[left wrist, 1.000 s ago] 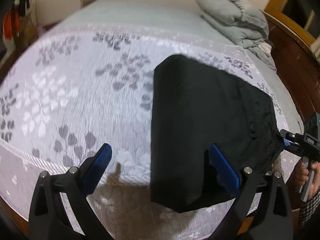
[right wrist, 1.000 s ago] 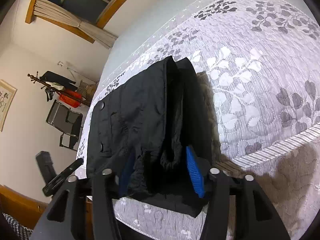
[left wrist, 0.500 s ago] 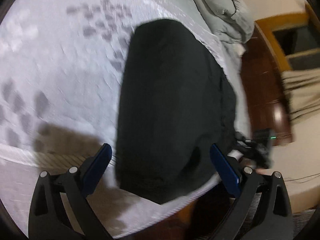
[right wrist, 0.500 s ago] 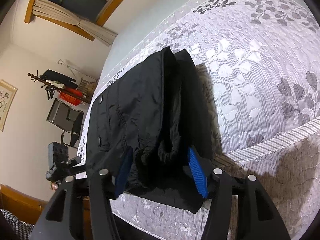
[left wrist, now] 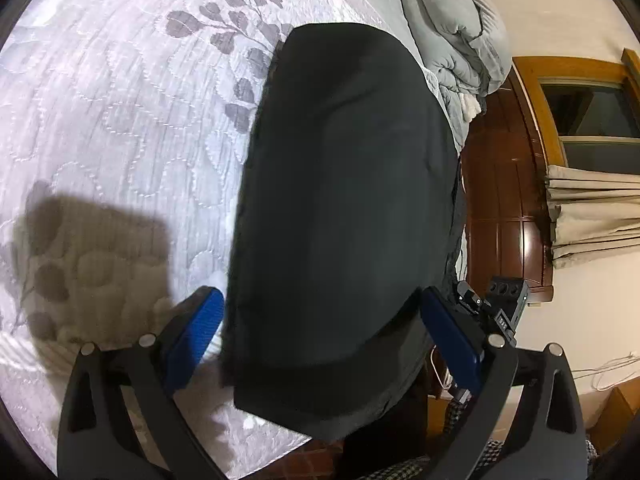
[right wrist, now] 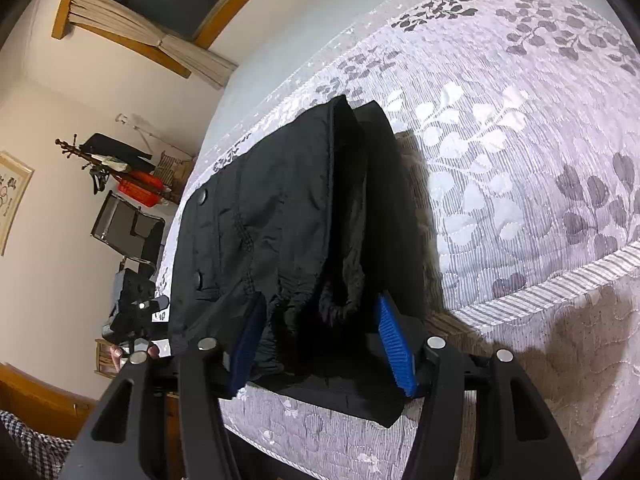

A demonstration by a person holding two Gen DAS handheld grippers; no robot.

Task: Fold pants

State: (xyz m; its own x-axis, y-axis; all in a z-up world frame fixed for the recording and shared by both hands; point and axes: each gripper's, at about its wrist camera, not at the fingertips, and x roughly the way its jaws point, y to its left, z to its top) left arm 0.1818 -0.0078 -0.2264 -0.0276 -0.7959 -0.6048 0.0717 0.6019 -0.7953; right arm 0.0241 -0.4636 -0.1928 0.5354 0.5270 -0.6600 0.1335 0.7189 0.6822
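Black pants lie folded into a thick stack near the edge of a bed with a pale leaf-patterned cover. My left gripper is open, its blue pads straddling the near end of the stack without clamping it. In the right wrist view the pants show their waistband end with snap buttons and gathered elastic. My right gripper is open, jaws on either side of the waistband folds; whether the pads touch the cloth is unclear.
A folded grey duvet lies at the head of the bed. A dark wooden bed frame and a curtained window lie beyond the pants. A coat rack and a chair stand past the bed.
My left gripper has swung right and moved in over the near end of the pants, jaws still wide. My right gripper has opened wider around the waistband folds.
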